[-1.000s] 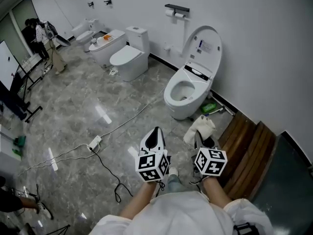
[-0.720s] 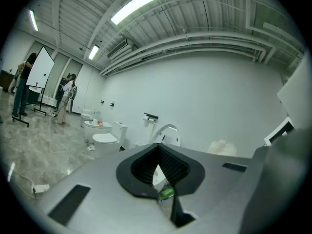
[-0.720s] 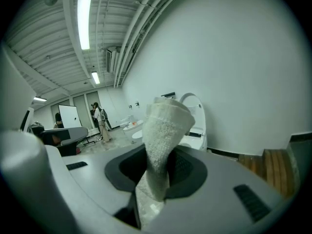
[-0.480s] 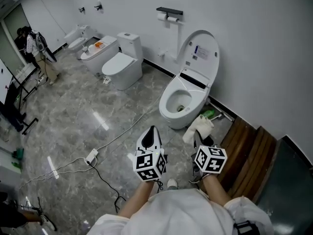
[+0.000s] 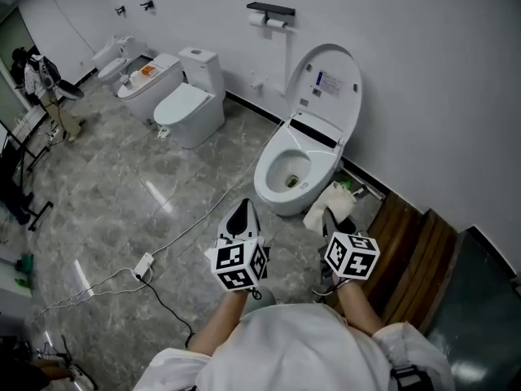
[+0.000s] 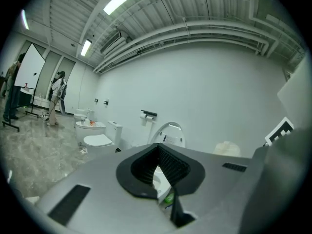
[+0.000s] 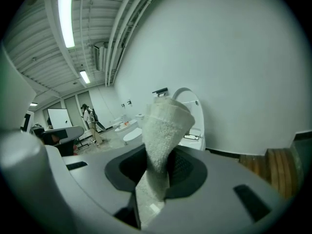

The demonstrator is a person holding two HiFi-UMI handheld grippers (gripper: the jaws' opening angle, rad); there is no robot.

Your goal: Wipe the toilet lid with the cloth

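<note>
1. Right gripper: we are clamping its jaws on the cloth. This is white terry, with 1 fold standing up past the jaw tips.
2. Left gripper: we are holding it just left of the right gripper, jaws pressed together with nothing between them.
3. Toilet lid: it is standing raised against the wall, ahead of and above both grippers and well apart from the cloth. Its inner face, which carries a label, is facing us.
4. Toilet bowl: it is lying open, ahead of the left gripper and below the lid.
5. Step in hand, as we are judging it: bringing the cloth to the lid. Wiping is not yet begun.
6. Method we are recommending:
   - Present the broad fold flat to the lid, so that the hard jaw tips are not touching it.
   - Start at the top edge and work down in overlapping passes.
   - Press lightly, since the lid is hinged.
   - Steady the lid's rim with the empty left gripper if it rocks.
7. Hazards we are noting:
   - 1 green bottle is lying at the toilet's base, beyond the right gripper.
   - 1 cable is trailing on the floor, left of the left gripper.
</note>
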